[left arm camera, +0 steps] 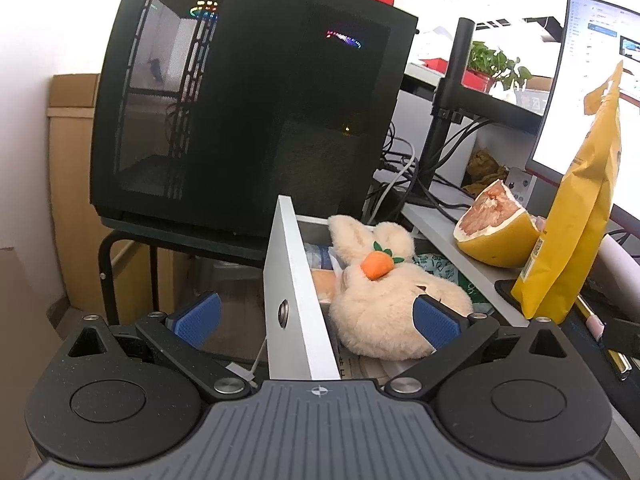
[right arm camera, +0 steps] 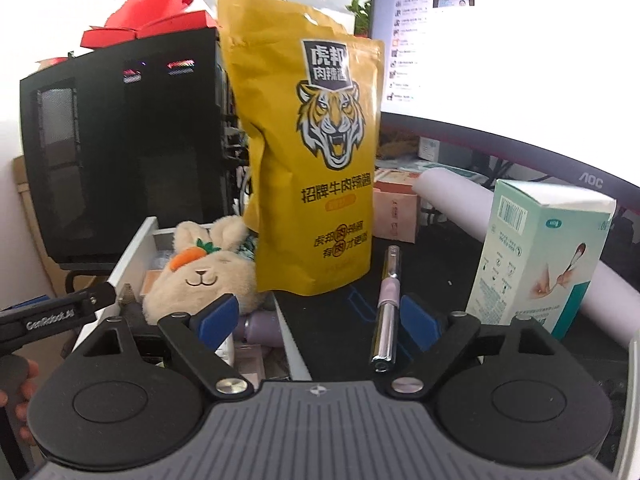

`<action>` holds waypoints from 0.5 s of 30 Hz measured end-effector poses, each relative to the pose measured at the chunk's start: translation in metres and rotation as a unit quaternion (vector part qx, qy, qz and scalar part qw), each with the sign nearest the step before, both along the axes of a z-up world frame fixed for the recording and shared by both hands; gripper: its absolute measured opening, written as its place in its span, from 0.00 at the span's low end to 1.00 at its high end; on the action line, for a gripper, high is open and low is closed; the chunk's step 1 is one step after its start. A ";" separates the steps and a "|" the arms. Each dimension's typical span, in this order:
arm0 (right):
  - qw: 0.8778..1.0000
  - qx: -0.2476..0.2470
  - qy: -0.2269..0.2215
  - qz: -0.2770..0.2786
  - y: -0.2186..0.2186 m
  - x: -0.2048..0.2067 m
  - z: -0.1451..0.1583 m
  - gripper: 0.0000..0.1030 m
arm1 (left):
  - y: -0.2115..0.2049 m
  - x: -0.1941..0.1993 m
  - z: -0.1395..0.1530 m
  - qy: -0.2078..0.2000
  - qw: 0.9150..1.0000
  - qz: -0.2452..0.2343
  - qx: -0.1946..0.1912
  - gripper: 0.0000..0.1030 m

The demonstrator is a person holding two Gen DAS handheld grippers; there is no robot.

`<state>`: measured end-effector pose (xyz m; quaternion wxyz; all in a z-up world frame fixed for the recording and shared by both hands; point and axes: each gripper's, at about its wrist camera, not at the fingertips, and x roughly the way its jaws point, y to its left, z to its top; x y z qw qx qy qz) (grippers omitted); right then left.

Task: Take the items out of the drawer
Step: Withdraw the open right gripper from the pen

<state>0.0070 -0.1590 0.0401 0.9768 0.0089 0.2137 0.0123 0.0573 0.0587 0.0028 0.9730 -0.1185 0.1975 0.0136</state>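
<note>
The open white drawer (left arm camera: 296, 280) holds a cream plush rabbit (left arm camera: 384, 304) with an orange carrot on its head, lying on packets. My left gripper (left arm camera: 318, 318) stands open astride the drawer front, one blue pad outside and one over the rabbit. In the right wrist view the rabbit (right arm camera: 200, 280) lies in the drawer (right arm camera: 132, 256). A yellow tiger-print bag (right arm camera: 316, 160) stands upright on the black desk mat just beyond my right gripper (right arm camera: 320, 320). That gripper is open, its pads clear of the bag. A silver and lilac pen (right arm camera: 386, 320) lies by its right finger.
A black computer case (left arm camera: 240, 112) stands behind the drawer. A cut pomelo (left arm camera: 496, 232) rests on the desk edge beside the yellow bag (left arm camera: 580, 220). A teal and white box (right arm camera: 540, 256) and a monitor (right arm camera: 520, 40) are on the right. Lilac tubes (right arm camera: 260, 326) lie in the drawer.
</note>
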 end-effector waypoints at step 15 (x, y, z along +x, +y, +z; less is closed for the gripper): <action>0.987 0.041 -0.108 0.110 -0.001 -0.042 -0.010 0.93 | -0.013 -0.032 0.006 -0.066 0.998 0.007 0.017 1.00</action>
